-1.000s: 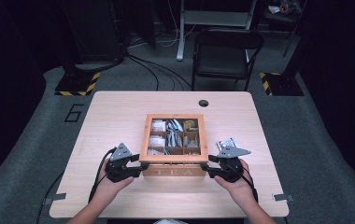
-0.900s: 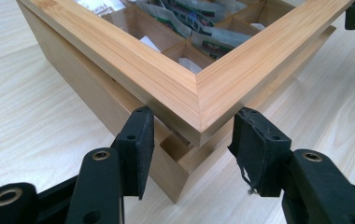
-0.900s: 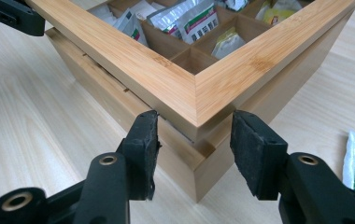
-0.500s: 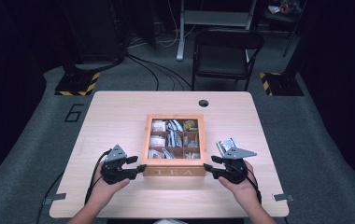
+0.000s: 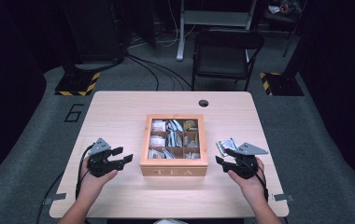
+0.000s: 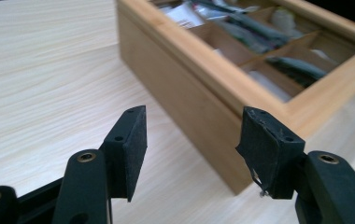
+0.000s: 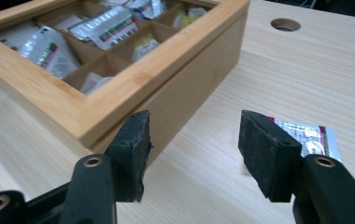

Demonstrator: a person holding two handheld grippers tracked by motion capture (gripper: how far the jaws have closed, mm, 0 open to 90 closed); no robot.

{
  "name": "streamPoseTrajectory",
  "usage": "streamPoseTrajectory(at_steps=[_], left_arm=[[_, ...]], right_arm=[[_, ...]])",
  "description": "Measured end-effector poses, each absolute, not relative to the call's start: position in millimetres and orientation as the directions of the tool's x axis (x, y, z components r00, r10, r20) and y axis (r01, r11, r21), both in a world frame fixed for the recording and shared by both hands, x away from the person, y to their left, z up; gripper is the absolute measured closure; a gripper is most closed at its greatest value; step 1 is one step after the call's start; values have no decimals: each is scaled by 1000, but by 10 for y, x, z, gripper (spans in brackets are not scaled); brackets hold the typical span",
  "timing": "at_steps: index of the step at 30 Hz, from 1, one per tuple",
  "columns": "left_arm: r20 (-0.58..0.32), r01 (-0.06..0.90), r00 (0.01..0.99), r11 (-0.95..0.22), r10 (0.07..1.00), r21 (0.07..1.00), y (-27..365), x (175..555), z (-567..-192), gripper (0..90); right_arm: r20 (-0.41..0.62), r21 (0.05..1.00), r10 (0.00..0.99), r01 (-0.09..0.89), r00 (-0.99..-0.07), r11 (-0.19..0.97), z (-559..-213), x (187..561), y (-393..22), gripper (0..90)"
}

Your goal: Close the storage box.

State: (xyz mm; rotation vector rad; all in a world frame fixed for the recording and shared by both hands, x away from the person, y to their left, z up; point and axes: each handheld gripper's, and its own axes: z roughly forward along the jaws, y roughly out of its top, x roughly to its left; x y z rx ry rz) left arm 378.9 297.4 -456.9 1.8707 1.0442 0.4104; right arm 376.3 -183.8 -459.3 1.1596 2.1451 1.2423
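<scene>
Both jaw pairs just opening, empty: left hand-held gripper (image 5: 125,158) and right hand-held gripper (image 5: 221,157) flank wooden tea box (image 5: 173,171) on worktop (image 5: 119,107), apart from it

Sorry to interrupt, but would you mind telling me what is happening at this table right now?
A person sits at the wooden table with a two-jaw tool in each hand, on either side of a wooden tea box with sachets in its compartments. The left tool and the right tool have just been opening; nothing is between their jaws, and neither touches the box. A loose sachet lies on the table by the right tool.
</scene>
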Motion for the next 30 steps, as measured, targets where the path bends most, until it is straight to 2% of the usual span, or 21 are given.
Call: streamPoseTrajectory(at_steps=[11,12,30], left_arm=[[-147,511,549,-192,823,838,3075,3874,-4655,389],[-123,509,543,-209,831,835,3093,3888,-4682,389],[-102,562,570,-297,815,772,3034,3986,-4909,405]], right_arm=[[55,832,831,486,-554,269,-4732,3868,-1915,408],[62,827,831,495,-552,267,-4760,3891,-1914,408],[57,792,826,530,-561,305,-4936,3955,-1883,401]])
